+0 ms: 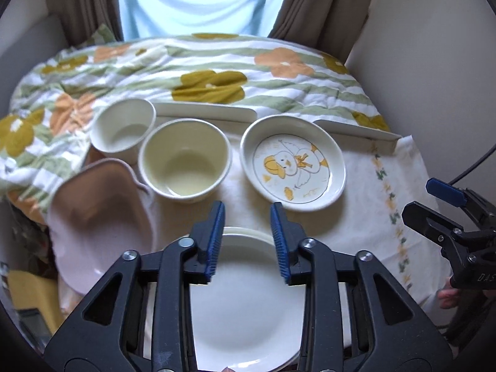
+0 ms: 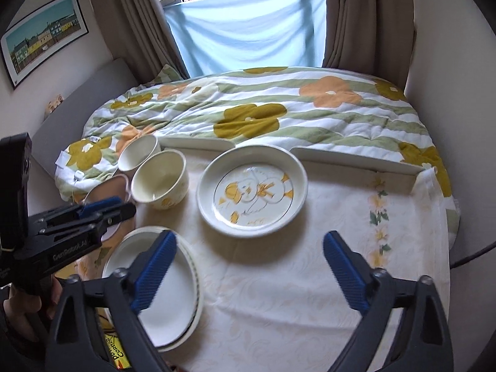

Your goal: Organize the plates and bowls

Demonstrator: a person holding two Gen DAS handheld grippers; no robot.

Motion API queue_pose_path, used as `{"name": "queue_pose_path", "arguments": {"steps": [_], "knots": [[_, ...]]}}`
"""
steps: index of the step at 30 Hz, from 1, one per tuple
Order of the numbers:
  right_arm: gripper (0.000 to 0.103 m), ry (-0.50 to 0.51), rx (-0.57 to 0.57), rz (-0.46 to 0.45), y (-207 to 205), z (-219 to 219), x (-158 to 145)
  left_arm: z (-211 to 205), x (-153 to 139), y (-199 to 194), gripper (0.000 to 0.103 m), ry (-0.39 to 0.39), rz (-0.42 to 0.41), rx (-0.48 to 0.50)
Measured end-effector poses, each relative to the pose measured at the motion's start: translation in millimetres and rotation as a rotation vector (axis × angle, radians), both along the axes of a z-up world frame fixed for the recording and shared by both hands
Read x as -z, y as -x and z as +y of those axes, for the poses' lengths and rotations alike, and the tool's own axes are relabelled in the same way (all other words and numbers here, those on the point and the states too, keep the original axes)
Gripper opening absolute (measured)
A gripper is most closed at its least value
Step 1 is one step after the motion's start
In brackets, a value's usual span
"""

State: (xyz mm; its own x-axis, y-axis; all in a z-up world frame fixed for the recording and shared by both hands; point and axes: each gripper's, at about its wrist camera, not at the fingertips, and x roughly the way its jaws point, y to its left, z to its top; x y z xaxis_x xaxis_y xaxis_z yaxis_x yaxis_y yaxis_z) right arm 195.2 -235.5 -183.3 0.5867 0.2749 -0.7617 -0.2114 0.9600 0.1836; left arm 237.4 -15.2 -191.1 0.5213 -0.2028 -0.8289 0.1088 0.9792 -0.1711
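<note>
Left wrist view: left gripper [image 1: 247,217] hovering over a stack of white plates [image 1: 248,294] at the near edge of the table [image 1: 372,217], jaws slightly apart, nothing between them. Right gripper [image 2: 249,266] spread wide, empty, above bare tablecloth.

Beyond the stack, near the far edge: duck dish [image 1: 293,162] at centre, bowl [image 1: 185,161] to its left, second bowl [image 1: 124,130] behind that, towards the far left corner. Pink cloth [image 1: 99,217] draped at the left edge, beside the stack.

Glazed ceramic by the look: stiff, smooth, probably slippery, likely to chip if knocked. Bowls fairly light, plates heavier as a stack. Best hold judged to be a pinch across a rim, one pad inside and one outside; for the dish, its raised lip. Set down softly, rim never struck on rim.
</note>
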Motion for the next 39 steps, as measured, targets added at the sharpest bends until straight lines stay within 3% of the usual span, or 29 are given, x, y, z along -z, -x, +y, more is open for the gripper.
{"name": "queue_pose_path", "arguments": {"steps": [1, 2, 6, 10, 15, 18, 20, 22, 23, 25, 27, 28, 30, 32, 39], "knots": [[0.102, -0.005, -0.006, -0.006, -6, -4, 1, 0, 3, -3, 0.071, 0.007, 0.014, -0.012], [0.102, -0.009, -0.015, -0.008, -14, -9, 3, -3, 7, -7, 0.097, 0.013, 0.023, -0.029], [0.102, -0.022, -0.072, 0.029, -50, -26, 14, -13, 17, -25, 0.099, 0.042, 0.056, -0.098], [0.102, 0.036, -0.151, 0.104, -92, -38, 29, -22, 31, -43, 0.099, 0.086, 0.082, -0.193], [0.102, 0.043, -0.268, 0.145, -138, -44, 56, -38, 60, -62, 0.098, 0.073, 0.124, -0.298], [0.101, 0.018, -0.347, 0.217, -161, -42, 83, -45, 75, -73, 0.094, 0.042, 0.141, -0.337], [0.089, -0.006, -0.383, 0.239, -170, -42, 96, -48, 86, -78, 0.070, 0.022, 0.166, -0.352], [0.067, 0.000, -0.416, 0.260, -177, -37, 106, -48, 99, -85, 0.057, 0.017, 0.204, -0.367], [0.063, 0.002, -0.429, 0.265, -180, -36, 110, -48, 104, -86, 0.052, 0.022, 0.214, -0.372], [0.054, -0.005, -0.453, 0.270, -183, -33, 116, -46, 113, -89, 0.049, 0.033, 0.232, -0.390], [0.044, -0.007, -0.475, 0.270, -184, -29, 119, -45, 117, -89, 0.037, 0.039, 0.236, -0.403], [0.034, -0.007, -0.482, 0.273, -188, -27, 121, -45, 119, -90, 0.035, 0.043, 0.241, -0.409], [0.027, -0.017, -0.495, 0.282, -190, -25, 125, -46, 121, -90, 0.033, 0.041, 0.236, -0.415], [0.025, -0.014, -0.499, 0.276, -192, -24, 126, -47, 121, -91, 0.024, 0.050, 0.230, -0.408], [0.021, -0.024, -0.535, 0.289, -195, -25, 130, -51, 121, -95, 0.023, 0.030, 0.221, -0.407]]}}
